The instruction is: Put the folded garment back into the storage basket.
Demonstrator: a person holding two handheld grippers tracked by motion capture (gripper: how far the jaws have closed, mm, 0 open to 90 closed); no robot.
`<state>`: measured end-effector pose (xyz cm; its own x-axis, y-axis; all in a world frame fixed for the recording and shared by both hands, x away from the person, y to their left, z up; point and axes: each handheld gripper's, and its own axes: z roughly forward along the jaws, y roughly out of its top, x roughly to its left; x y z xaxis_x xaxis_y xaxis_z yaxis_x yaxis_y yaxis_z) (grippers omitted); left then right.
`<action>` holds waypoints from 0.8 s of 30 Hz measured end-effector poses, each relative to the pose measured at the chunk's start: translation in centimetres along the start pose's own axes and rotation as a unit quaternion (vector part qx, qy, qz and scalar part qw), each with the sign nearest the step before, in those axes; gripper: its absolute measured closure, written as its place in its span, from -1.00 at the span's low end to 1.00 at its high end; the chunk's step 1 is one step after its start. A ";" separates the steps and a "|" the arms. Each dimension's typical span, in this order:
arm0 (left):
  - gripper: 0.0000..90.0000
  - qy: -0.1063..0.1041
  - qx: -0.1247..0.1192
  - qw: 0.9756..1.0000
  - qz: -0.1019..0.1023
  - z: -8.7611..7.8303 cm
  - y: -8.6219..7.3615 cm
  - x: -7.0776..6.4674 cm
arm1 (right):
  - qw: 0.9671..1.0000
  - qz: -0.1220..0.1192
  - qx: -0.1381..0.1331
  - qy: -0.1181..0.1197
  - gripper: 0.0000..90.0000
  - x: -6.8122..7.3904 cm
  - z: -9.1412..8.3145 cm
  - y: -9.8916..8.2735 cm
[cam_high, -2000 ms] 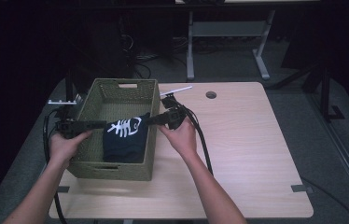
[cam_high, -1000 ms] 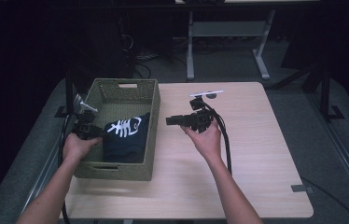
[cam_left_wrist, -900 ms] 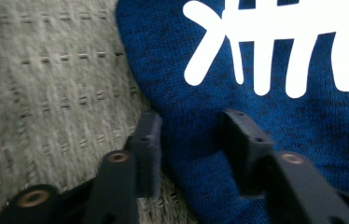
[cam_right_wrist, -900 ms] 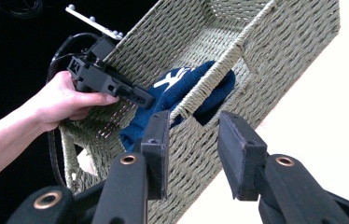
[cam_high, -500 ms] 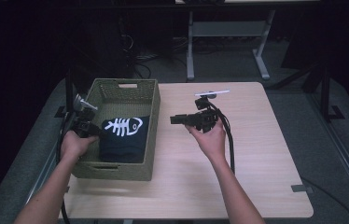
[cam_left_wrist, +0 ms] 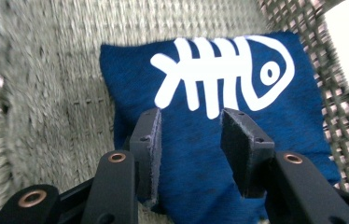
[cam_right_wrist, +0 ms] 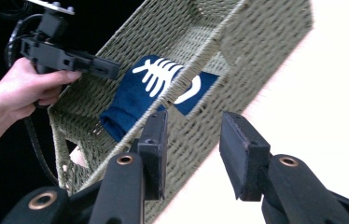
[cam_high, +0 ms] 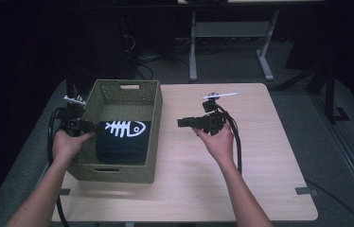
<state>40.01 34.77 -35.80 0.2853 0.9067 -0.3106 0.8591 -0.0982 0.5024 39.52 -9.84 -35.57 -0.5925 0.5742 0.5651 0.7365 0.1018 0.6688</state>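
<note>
high view, folded navy cloth [cam_high: 122,139] flat in basket [cam_high: 154,118], fish skeleton print head rightward

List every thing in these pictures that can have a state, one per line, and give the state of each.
Folded blue cloth: lying flat in the basket, fish-bone print up, released.
Woven basket: upright on the table, open-topped, holding the cloth.
Left gripper: fingers just opened, apart above the cloth, nothing between them.
Right gripper: fingers apart, empty, held over the table beside the basket.
Table: bare wood right of the basket.
</note>
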 end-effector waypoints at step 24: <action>0.20 -0.127 -0.086 0.987 0.046 -0.3 -0.9 -7.6 | 0.999 0.029 -0.041 -0.018 0.21 -4.4 -8.0 -3.0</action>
<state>36.90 28.13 -33.65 0.4748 0.7630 -0.4387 0.7461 -0.0845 0.6605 37.34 -19.19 -36.20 -0.5355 0.6066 0.5877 0.7399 0.0015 0.6727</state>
